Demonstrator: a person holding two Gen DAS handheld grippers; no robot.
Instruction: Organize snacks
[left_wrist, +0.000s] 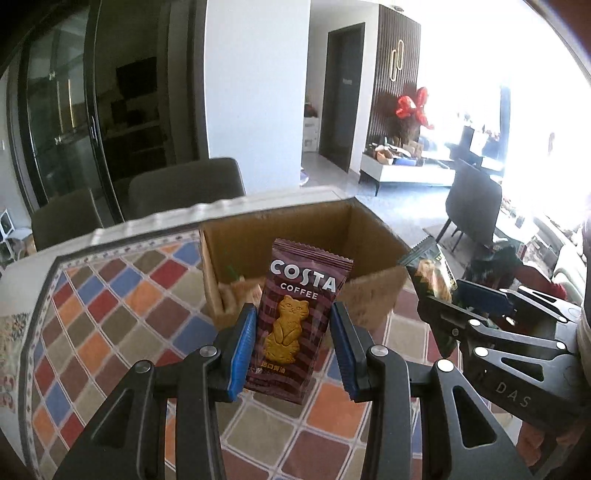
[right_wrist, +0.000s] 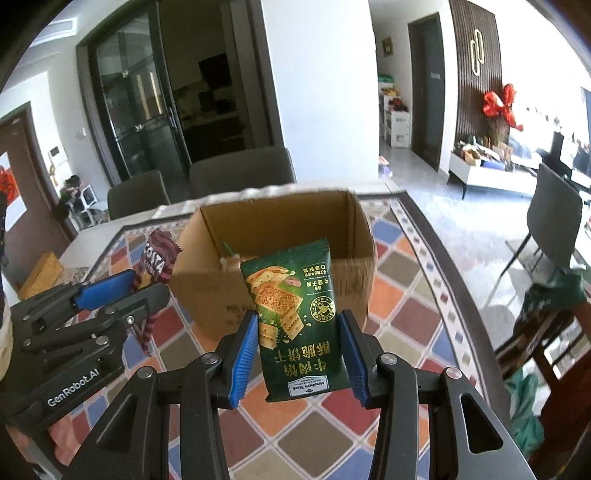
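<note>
My left gripper (left_wrist: 293, 341) is shut on a maroon Costa Coffee biscuit packet (left_wrist: 299, 317), held upright above the table in front of an open cardboard box (left_wrist: 280, 229). My right gripper (right_wrist: 297, 352) is shut on a green cracker packet (right_wrist: 299, 325), printed side upside down, also lifted before the cardboard box (right_wrist: 280, 236). Each gripper shows in the other's view: the right gripper (left_wrist: 443, 295) with its green packet (left_wrist: 430, 273) at the right, the left gripper (right_wrist: 129, 291) with the Costa packet (right_wrist: 155, 262) at the left. A few snacks lie inside the box.
The table carries a cloth of coloured diamonds (left_wrist: 122, 314). Two grey chairs (right_wrist: 240, 173) stand behind the far edge. A dark chair (right_wrist: 554, 218) and a pile of green bags (right_wrist: 554, 291) are at the right. A yellow box (right_wrist: 40, 275) lies at the table's left.
</note>
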